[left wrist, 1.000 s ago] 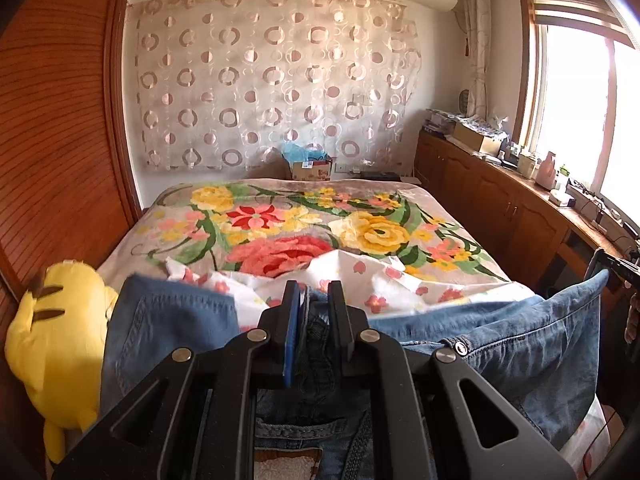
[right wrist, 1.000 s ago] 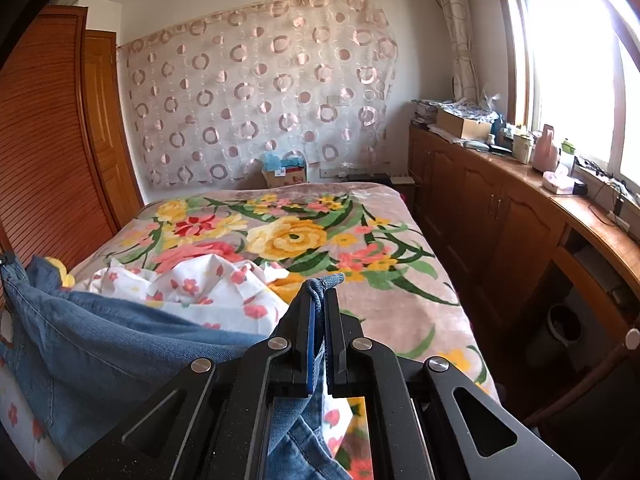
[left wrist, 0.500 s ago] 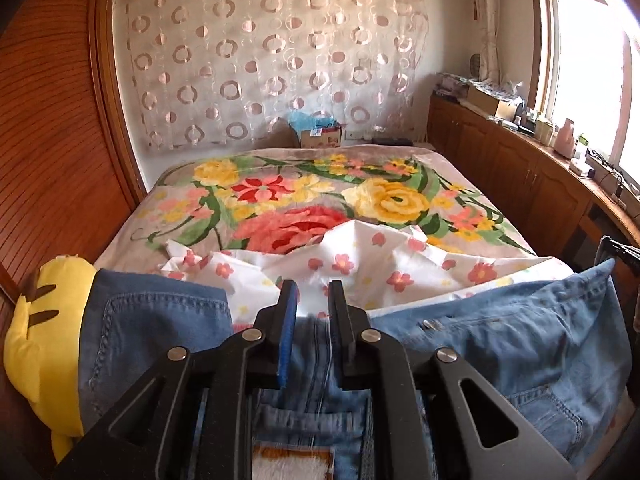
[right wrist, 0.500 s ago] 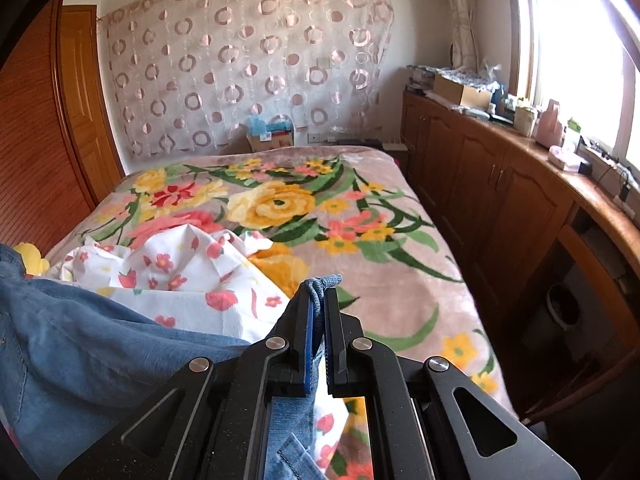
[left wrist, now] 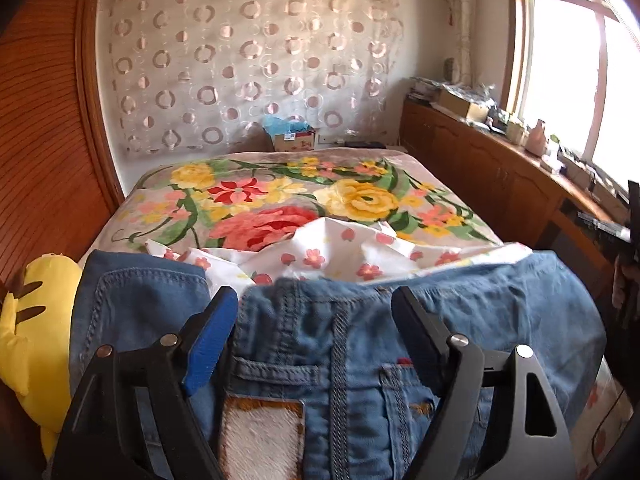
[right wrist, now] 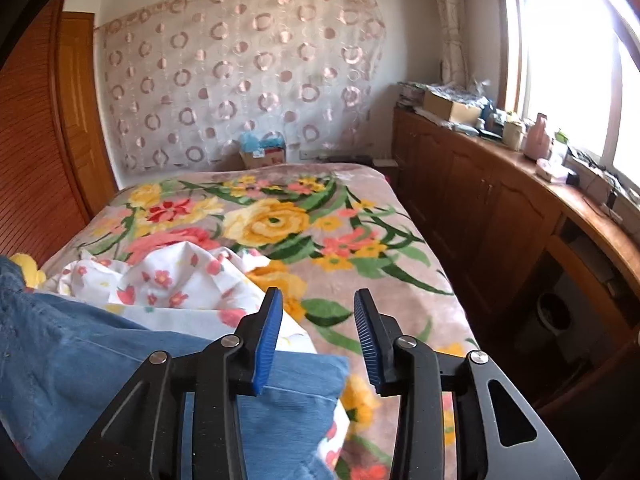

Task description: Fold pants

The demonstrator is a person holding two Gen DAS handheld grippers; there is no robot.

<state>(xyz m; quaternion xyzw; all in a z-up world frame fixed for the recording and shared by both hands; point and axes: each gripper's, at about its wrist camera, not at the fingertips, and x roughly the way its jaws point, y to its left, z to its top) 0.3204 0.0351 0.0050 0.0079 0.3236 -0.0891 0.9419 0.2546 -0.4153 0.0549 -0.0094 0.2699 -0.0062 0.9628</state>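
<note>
Listing by view, left wrist first. Left gripper (left wrist: 314, 312): jaws spread wide, having just been opening; the pants lie under and between them, and no pad presses the cloth. Pants (left wrist: 500, 320): blue denim, waistband up, spread across the near end of the bed (left wrist: 132, 204) from 9 to 3 o'clock, belt loop and pocket seam showing. White flowered sheet (left wrist: 320, 252): crumpled, just beyond the waistband at 12 o'clock. Yellow plush toy (left wrist: 28, 320): at 9 o'clock, touching the denim's left edge. Curtain with ring pattern (left wrist: 248, 64): on the far wall. Wooden cabinets (left wrist: 480, 168): along the wall at 2 o'clock, under a window.

Right wrist view. Right gripper (right wrist: 318, 308): jaws partly apart, having just been opening; nothing pinched. Pants (right wrist: 80, 352): lying from 8 o'clock toward the middle, one corner under the left finger (right wrist: 266, 340). Flowered sheet (right wrist: 168, 276): at 10 o'clock, beside the denim. Bed (right wrist: 400, 280): floral blanket bare at 1 o'clock.
</note>
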